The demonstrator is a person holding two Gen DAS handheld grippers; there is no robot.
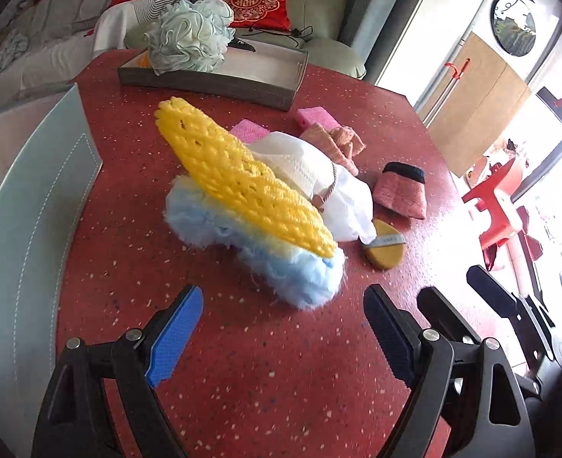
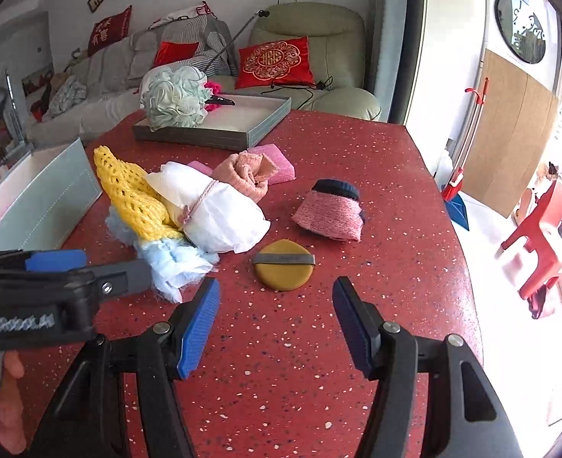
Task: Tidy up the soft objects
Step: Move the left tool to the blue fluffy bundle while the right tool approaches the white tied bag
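Soft things lie heaped mid-table: a yellow foam net (image 1: 239, 175) on a blue fluffy pad (image 1: 250, 248), a white cloth bundle (image 1: 319, 175) tied with pink cord, a rolled pink knit (image 1: 334, 141) and two pink sponges (image 1: 317, 116). To their right lie a pink sock with a dark cuff (image 2: 330, 210) and a mustard powder puff (image 2: 284, 265). My left gripper (image 1: 283, 328) is open and holds nothing, just short of the blue pad. My right gripper (image 2: 277, 320) is open with nothing in it, its jaws just short of the puff.
A grey tray (image 1: 212, 84) at the table's far side holds a pale green bath loofah (image 1: 189, 36). A pale blue-grey box (image 1: 33, 210) stands at the left edge. The red speckled table (image 2: 281, 381) drops off at the right, with a red stool (image 2: 536, 248) beyond.
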